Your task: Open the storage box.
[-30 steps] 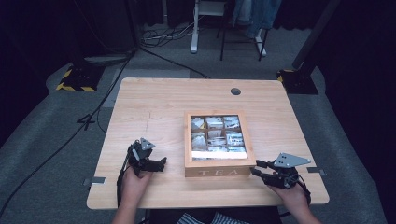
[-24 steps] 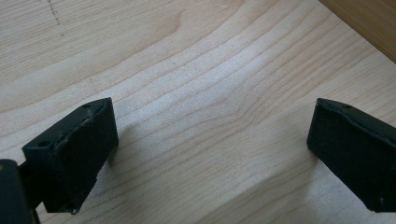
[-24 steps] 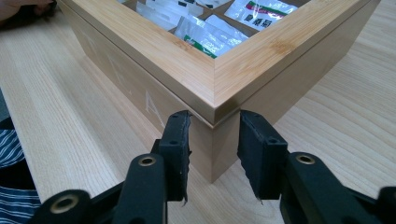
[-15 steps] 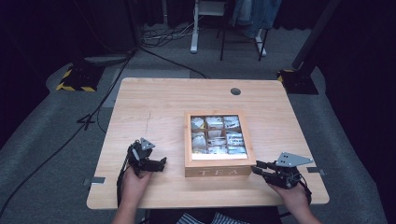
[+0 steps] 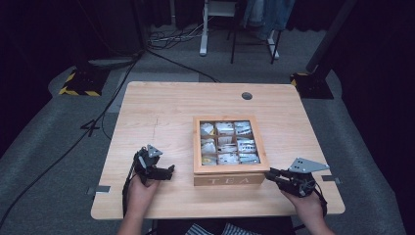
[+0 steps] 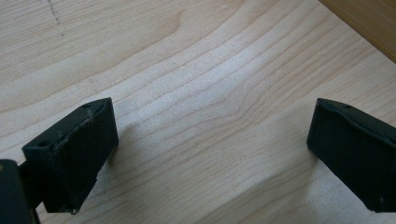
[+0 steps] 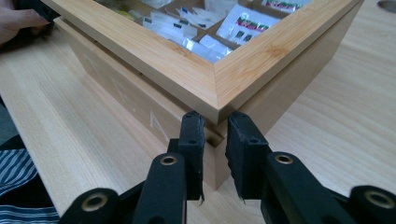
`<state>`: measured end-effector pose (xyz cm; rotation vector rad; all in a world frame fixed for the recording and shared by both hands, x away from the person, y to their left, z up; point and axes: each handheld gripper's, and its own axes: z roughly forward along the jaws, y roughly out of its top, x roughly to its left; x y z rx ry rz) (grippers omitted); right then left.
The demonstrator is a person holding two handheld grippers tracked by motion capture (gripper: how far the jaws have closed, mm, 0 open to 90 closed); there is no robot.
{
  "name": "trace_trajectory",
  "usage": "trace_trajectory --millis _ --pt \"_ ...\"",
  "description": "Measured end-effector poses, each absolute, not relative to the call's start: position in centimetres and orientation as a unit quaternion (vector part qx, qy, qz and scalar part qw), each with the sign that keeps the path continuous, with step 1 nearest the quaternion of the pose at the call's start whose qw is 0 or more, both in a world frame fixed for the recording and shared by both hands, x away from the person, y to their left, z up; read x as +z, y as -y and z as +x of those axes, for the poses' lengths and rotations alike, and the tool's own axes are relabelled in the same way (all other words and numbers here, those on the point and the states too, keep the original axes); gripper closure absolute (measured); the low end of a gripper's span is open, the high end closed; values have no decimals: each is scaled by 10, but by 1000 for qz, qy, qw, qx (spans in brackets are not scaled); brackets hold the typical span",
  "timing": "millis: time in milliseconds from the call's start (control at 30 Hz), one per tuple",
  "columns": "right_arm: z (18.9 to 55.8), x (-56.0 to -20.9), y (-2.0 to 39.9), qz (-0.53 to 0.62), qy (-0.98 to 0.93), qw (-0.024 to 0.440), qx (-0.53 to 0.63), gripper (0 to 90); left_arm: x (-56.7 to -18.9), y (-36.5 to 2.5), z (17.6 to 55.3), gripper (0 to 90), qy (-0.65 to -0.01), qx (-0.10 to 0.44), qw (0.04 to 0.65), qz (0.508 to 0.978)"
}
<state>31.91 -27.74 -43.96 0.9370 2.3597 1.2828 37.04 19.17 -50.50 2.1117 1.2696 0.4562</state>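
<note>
Right gripper view looks along the right gripper (image 7: 215, 154), whose jaws are drawn close together with a narrow gap, their tips set at the near right corner of the wooden tea box (image 7: 196, 70), just under the lid's edge; they have just been closing, and whether the pads actually press the wood I cannot tell. From the high view the tea box (image 5: 228, 172) sits a little right of the middle of the bench (image 5: 161, 112), its lid's window showing rows of tea packets (image 5: 227, 143), with "TEA" on its near face. The right gripper (image 5: 274, 174) lies at the box's near right corner. The left gripper (image 5: 169, 171) rests on the bench left of the box, near but apart from it, jaws spread wide over bare wood and holding nothing. Around the bench lies grey carpet, with black cables (image 5: 73, 142) trailing to the far left and chair legs (image 5: 235, 34) beyond in a dark room
</note>
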Motion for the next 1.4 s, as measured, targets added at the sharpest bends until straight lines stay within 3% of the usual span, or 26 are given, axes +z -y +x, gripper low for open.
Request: trace_trajectory --millis 267,567,1400 --pt "320 -428 276 316 -816 173 453 713 -505 -192 370 25 -482 173 313 800" --pt "325 -420 279 313 -809 184 463 592 -505 -192 370 25 -481 173 313 800" --pt "347 -386 273 302 -789 213 491 593 -505 -191 366 30 -491 176 313 794"
